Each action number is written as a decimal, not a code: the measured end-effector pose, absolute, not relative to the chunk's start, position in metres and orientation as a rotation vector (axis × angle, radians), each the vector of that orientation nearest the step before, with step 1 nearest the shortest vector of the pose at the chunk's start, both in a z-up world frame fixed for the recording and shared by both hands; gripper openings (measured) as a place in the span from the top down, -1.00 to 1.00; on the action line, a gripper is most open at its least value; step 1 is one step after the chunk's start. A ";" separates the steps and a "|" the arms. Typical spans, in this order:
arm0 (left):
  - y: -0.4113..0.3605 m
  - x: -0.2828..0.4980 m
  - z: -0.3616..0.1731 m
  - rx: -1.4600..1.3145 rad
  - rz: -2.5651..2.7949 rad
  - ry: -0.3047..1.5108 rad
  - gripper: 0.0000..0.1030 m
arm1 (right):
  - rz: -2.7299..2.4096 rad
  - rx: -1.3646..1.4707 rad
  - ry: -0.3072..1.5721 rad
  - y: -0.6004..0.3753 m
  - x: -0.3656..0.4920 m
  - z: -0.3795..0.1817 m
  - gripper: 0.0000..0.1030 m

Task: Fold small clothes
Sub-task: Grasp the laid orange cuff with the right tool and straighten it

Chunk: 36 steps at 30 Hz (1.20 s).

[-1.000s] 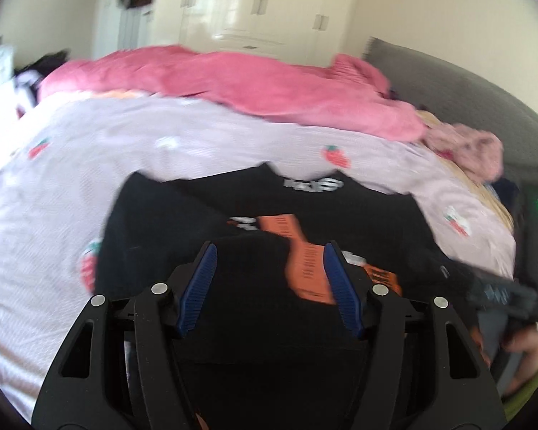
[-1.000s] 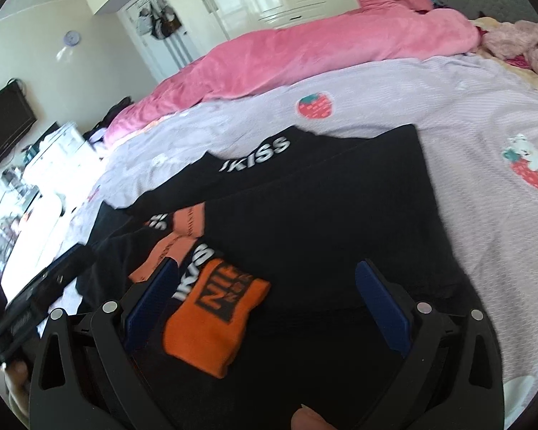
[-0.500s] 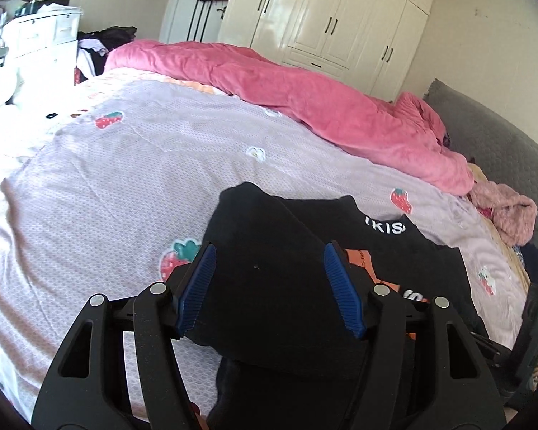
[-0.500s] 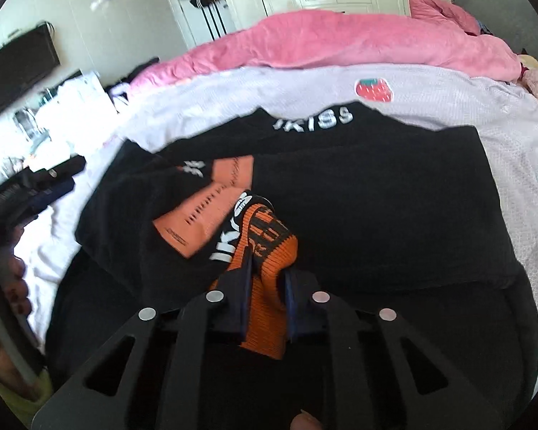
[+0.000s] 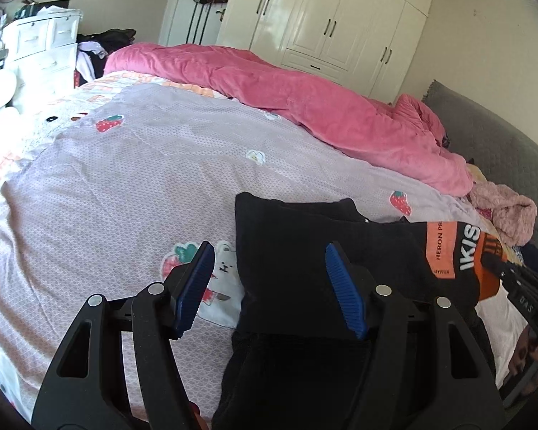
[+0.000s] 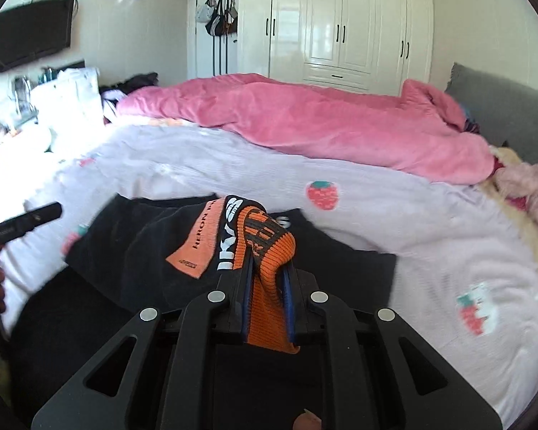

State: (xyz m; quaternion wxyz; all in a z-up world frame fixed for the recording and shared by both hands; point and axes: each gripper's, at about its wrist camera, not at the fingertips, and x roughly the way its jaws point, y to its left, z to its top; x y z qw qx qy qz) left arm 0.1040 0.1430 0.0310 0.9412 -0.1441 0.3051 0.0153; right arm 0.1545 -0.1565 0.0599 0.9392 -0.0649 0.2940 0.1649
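Note:
A black top (image 5: 297, 251) with orange and white lettering lies on the lilac strawberry-print bedsheet (image 5: 125, 179). My left gripper (image 5: 269, 286) is open and empty, above the garment's left edge. My right gripper (image 6: 267, 286) is shut on the garment's orange ribbed cuff (image 6: 269, 247) and holds the sleeve lifted above the black body (image 6: 125, 251). The right gripper also shows at the right edge of the left wrist view (image 5: 520, 283), still gripping the orange cuff (image 5: 484, 251).
A pink duvet (image 5: 305, 107) is bunched along the far side of the bed. A grey headboard (image 5: 502, 150) and a pink fluffy garment (image 5: 505, 215) are at the right. White drawers (image 5: 43, 46) stand at the far left, white wardrobes (image 6: 340, 25) behind.
My right gripper closed on the orange cuff and lifted the sleeve up. My left gripper stayed open and moved left, toward the garment's left edge.

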 end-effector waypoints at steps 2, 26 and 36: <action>0.134 0.107 0.028 -0.272 0.019 0.634 -0.10 | 0.334 -0.113 0.614 -0.164 0.158 0.053 0.74; 0.063 0.155 -0.018 -0.061 -0.079 0.801 -0.10 | 0.190 -0.168 0.693 -0.180 0.175 0.014 0.35; 0.066 0.154 -0.021 -0.087 -0.076 0.818 -0.10 | 0.228 -0.009 0.699 -0.200 0.175 0.014 0.08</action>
